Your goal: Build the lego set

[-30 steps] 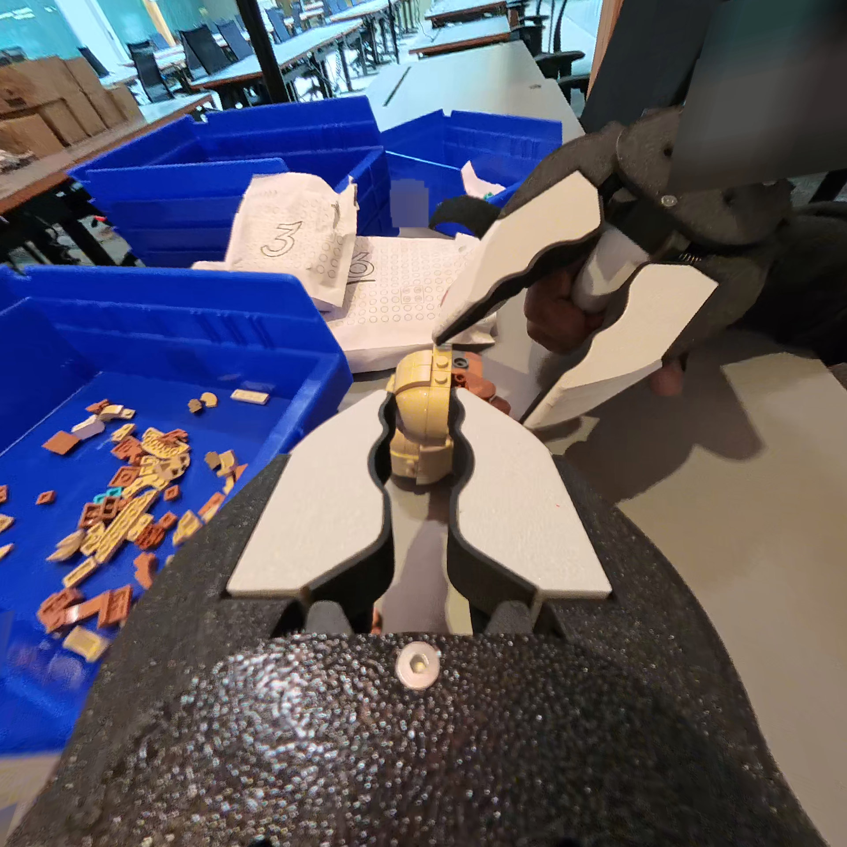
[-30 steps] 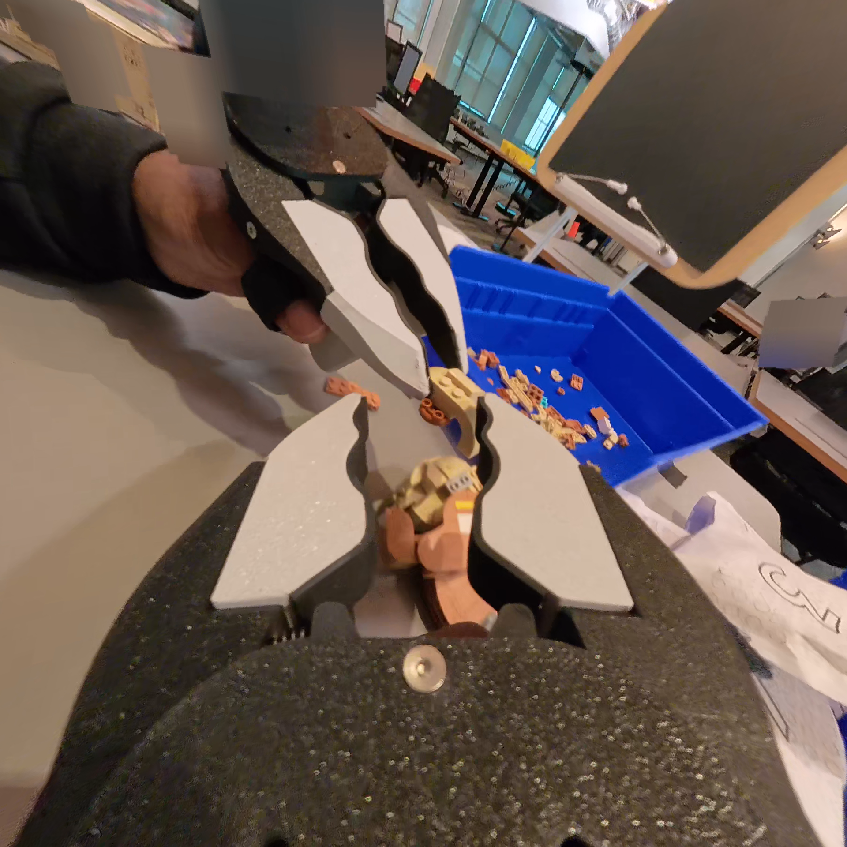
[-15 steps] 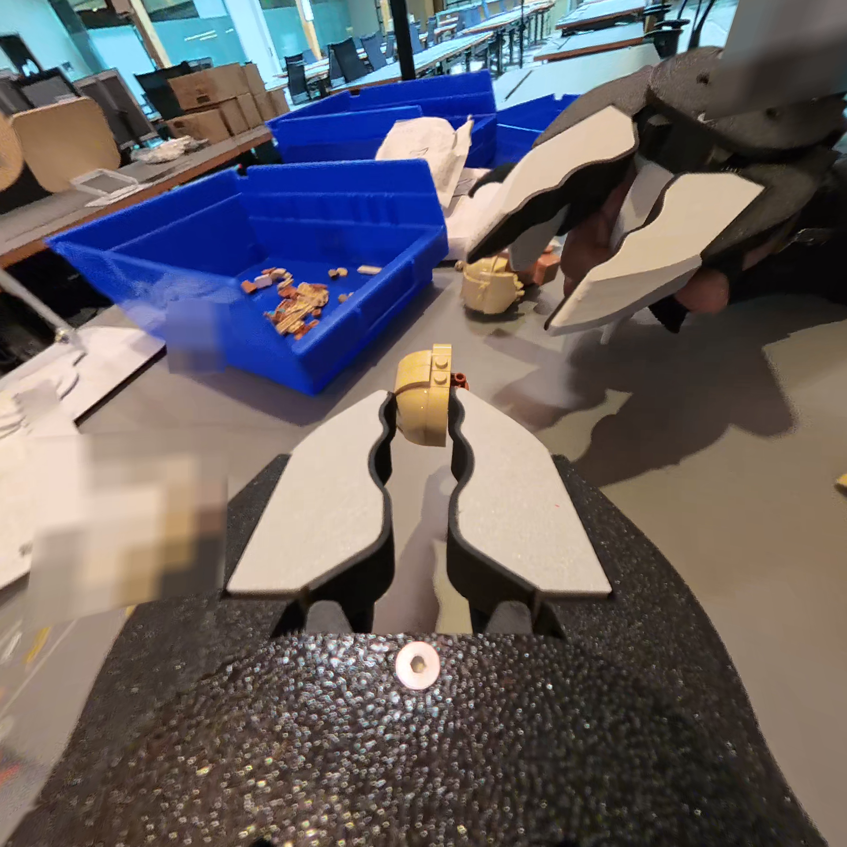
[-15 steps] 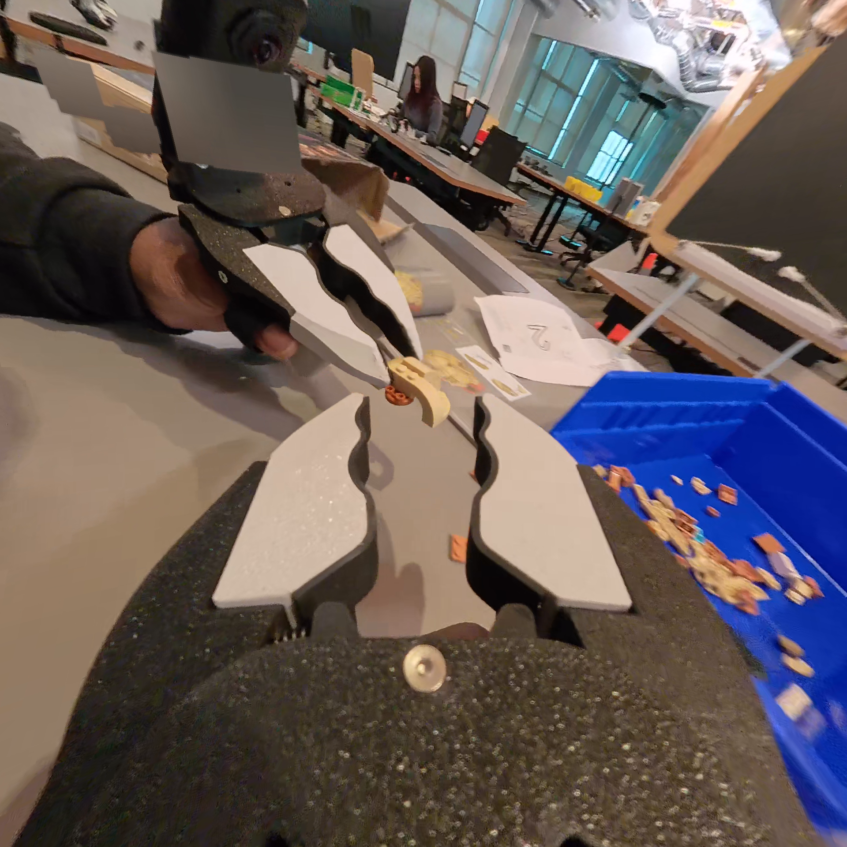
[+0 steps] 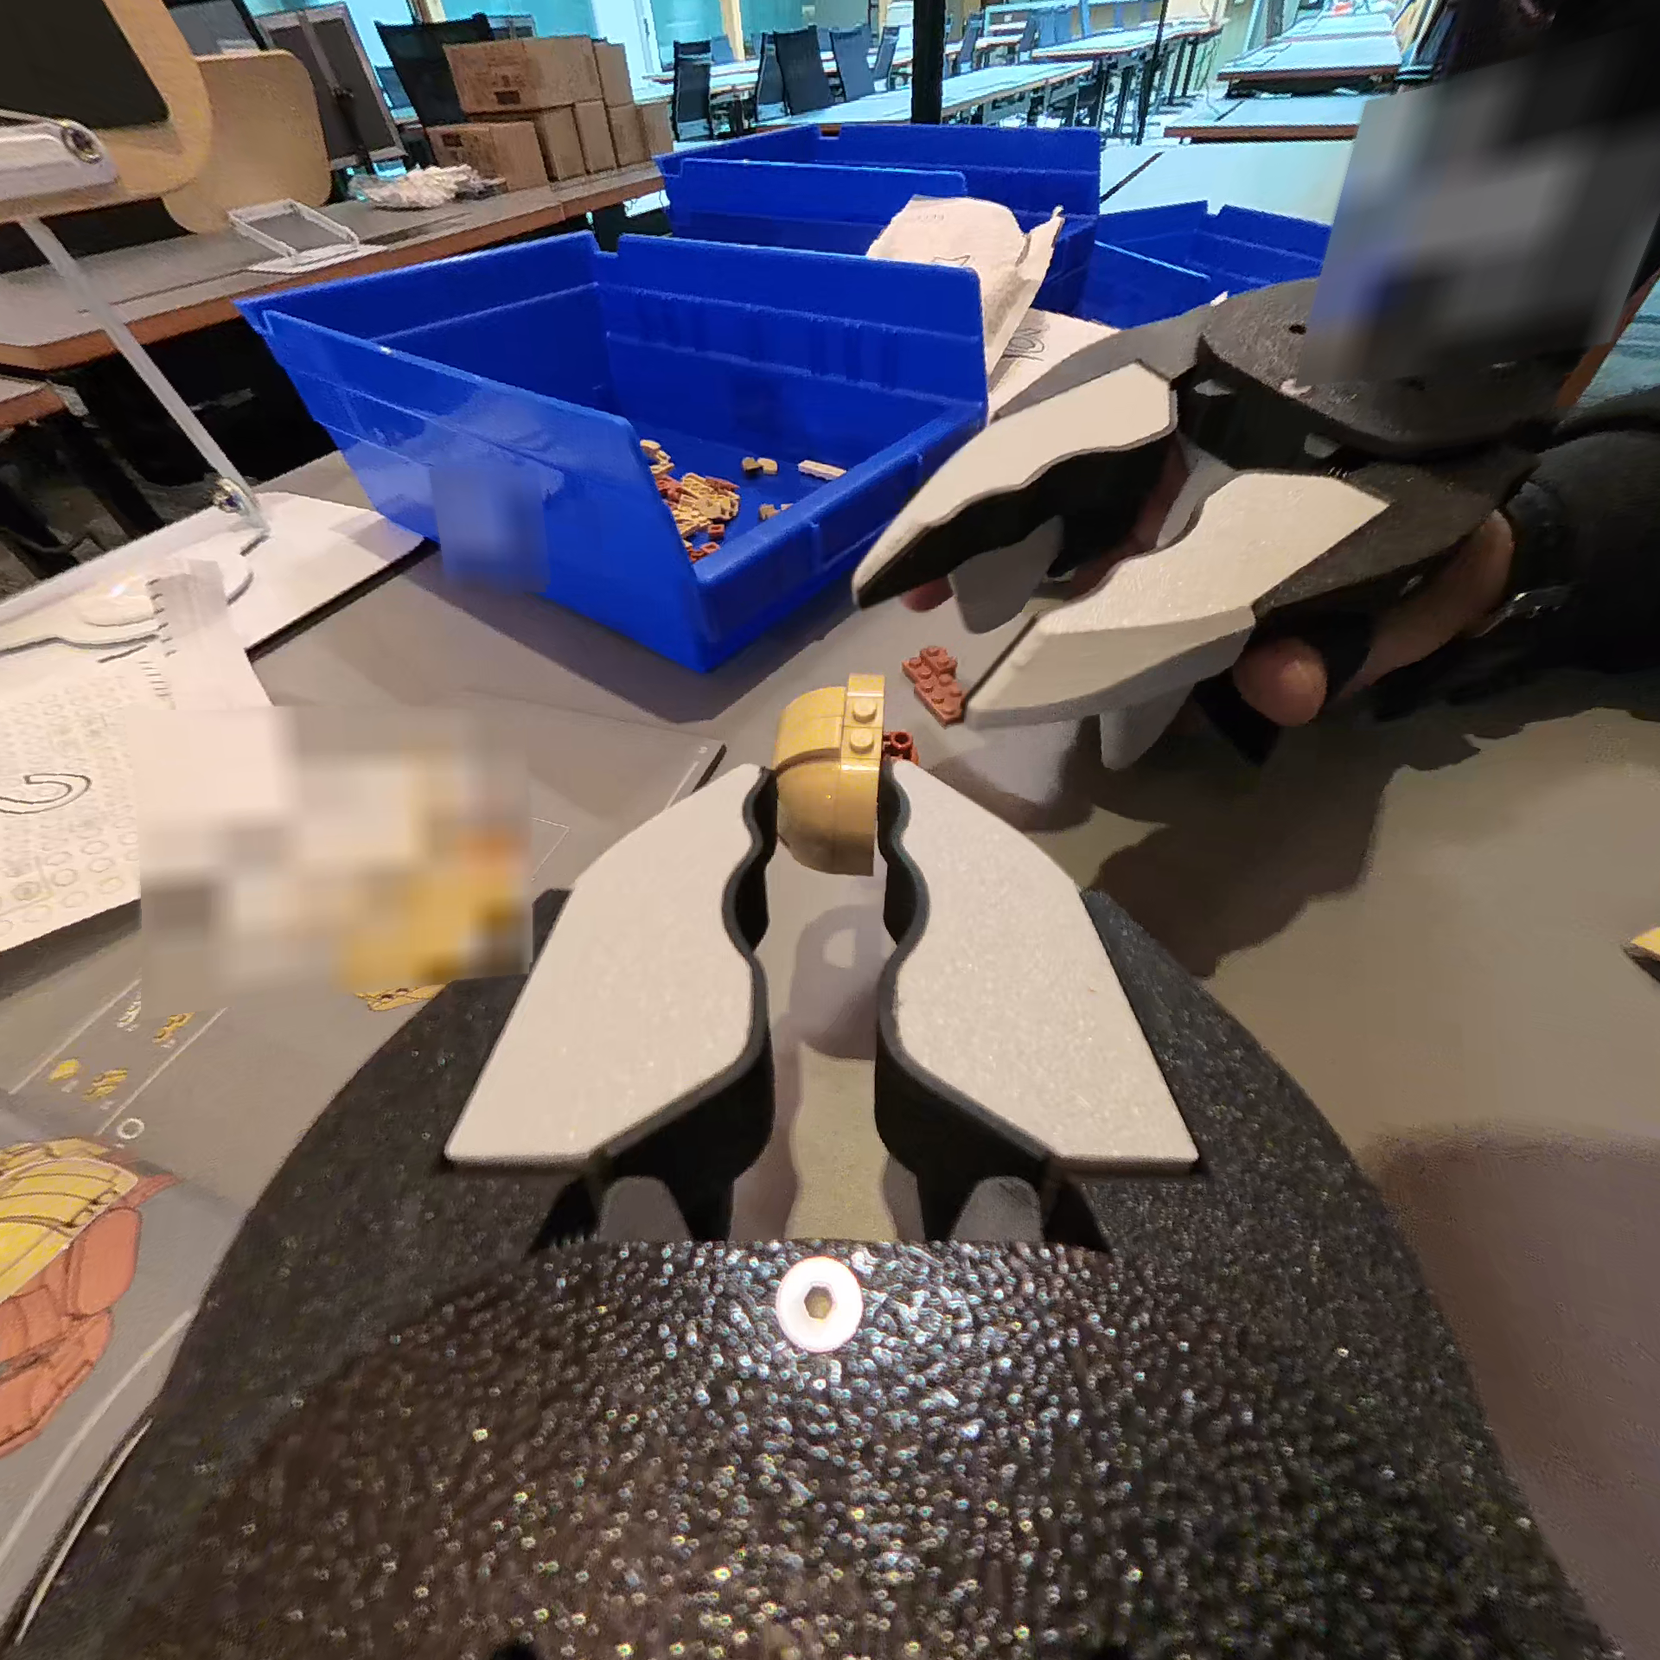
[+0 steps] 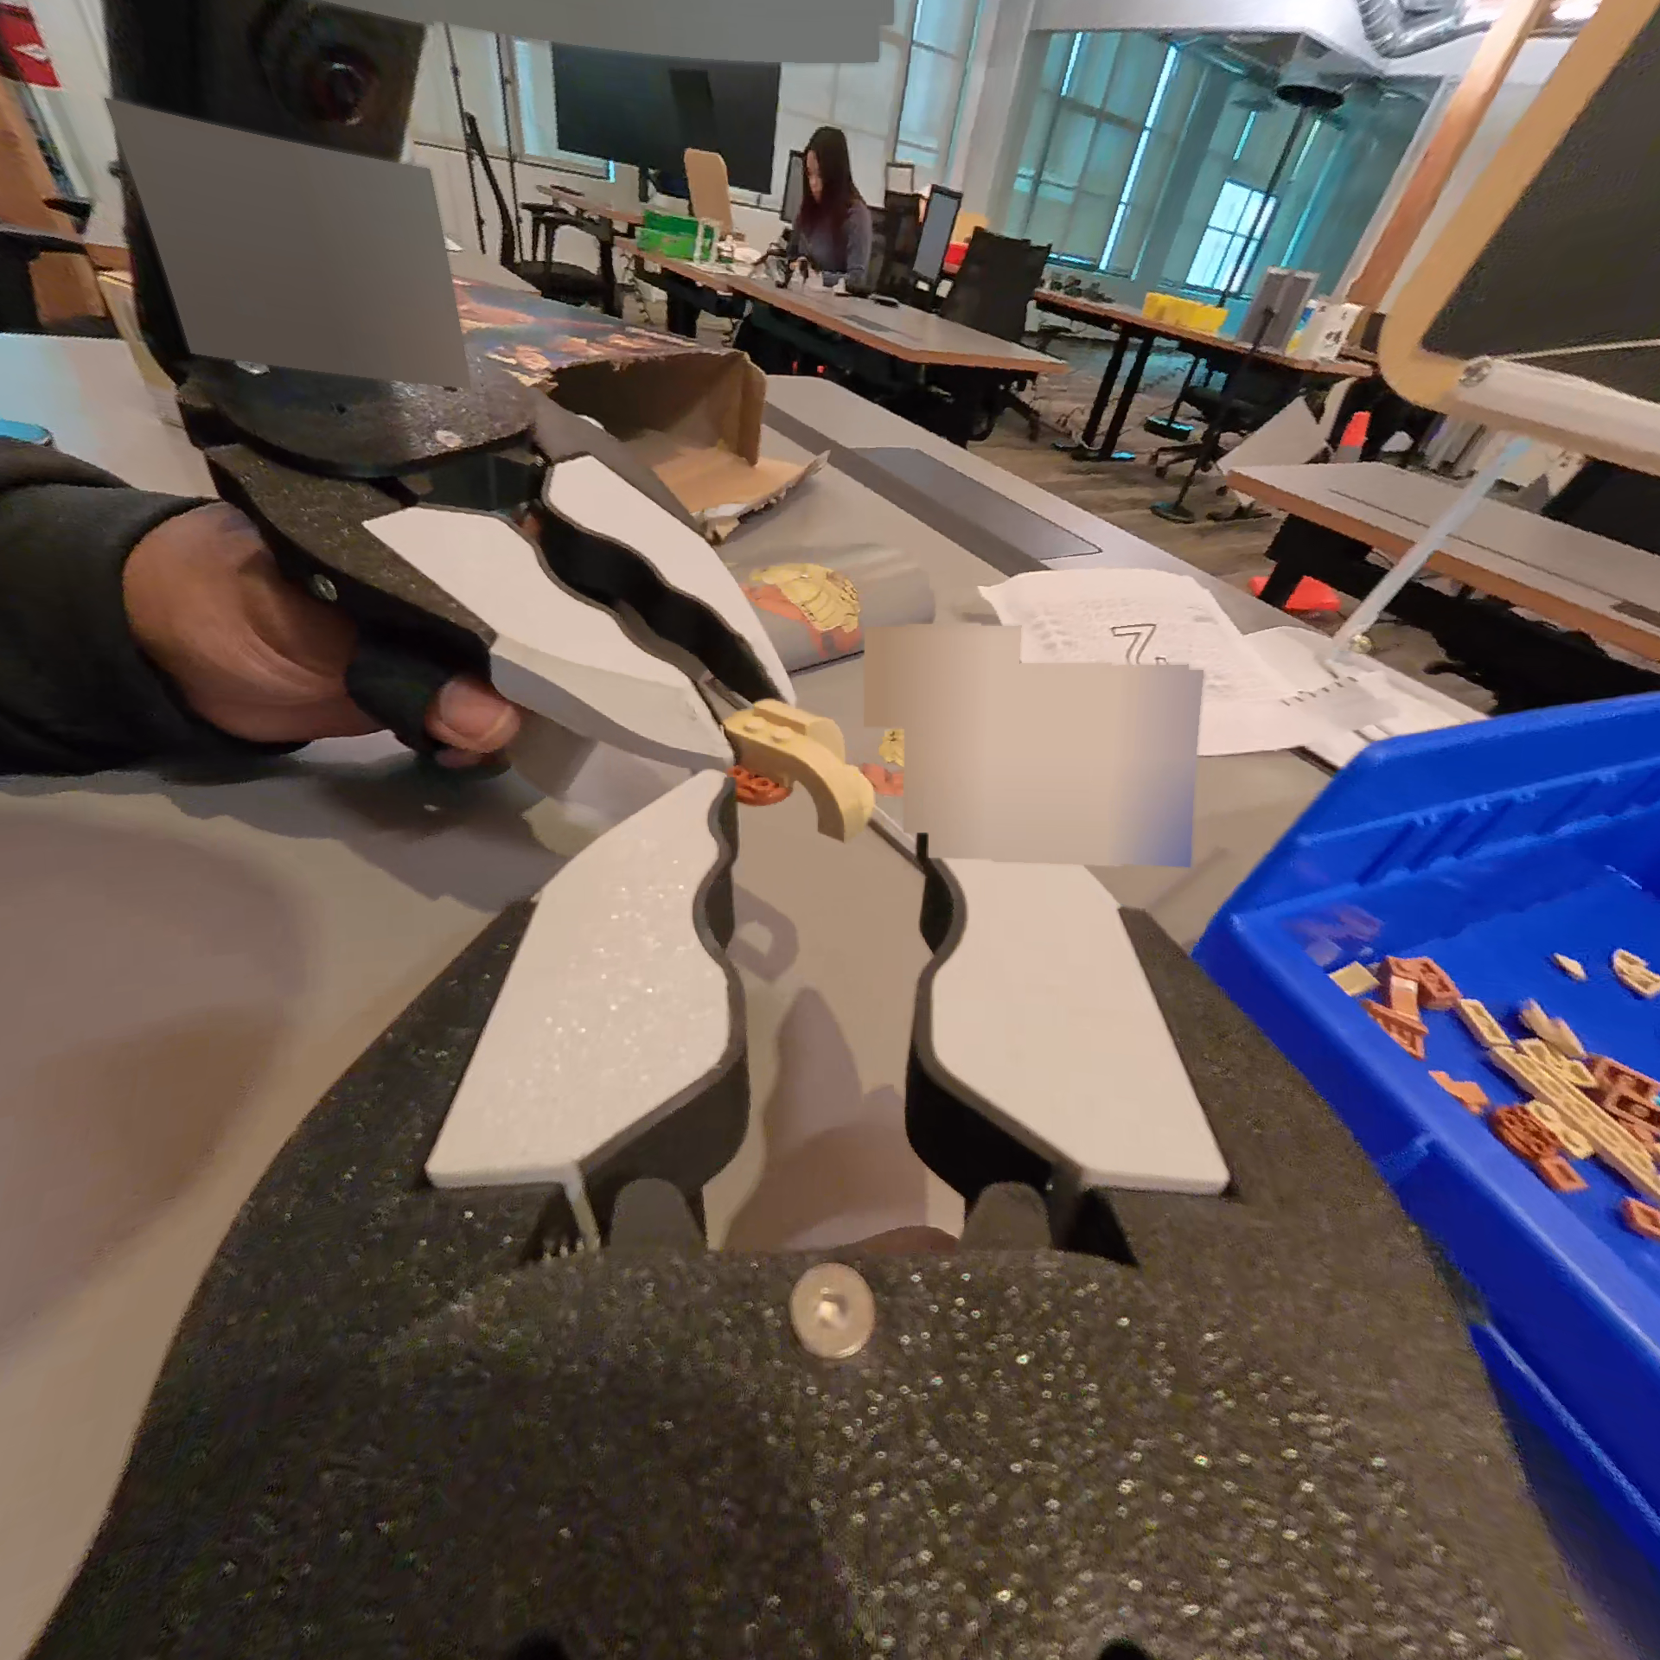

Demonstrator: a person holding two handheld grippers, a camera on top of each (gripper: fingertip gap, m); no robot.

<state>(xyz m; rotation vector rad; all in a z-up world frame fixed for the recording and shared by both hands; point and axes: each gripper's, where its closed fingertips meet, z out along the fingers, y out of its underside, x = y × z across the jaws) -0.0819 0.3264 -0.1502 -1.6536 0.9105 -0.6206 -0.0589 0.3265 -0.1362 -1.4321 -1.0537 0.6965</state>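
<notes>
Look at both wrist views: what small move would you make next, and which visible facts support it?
Probably lower the open right gripper onto the reddish-brown plate lying on the grey table just off its fingertip. The left gripper is shut on the tan curved assembly, and the right holds nothing.

Both grippers, left gripper (image 5: 826, 790) and right gripper (image 6: 822, 835): speckled black foam-textured bodies, flat light-grey fingers (image 5: 629, 970) with wavy black inner edges, one silver screw (image 6: 831, 1322) behind the fingers. Dark sleeve (image 6: 54, 575) and fingerless black glove worn.
</notes>
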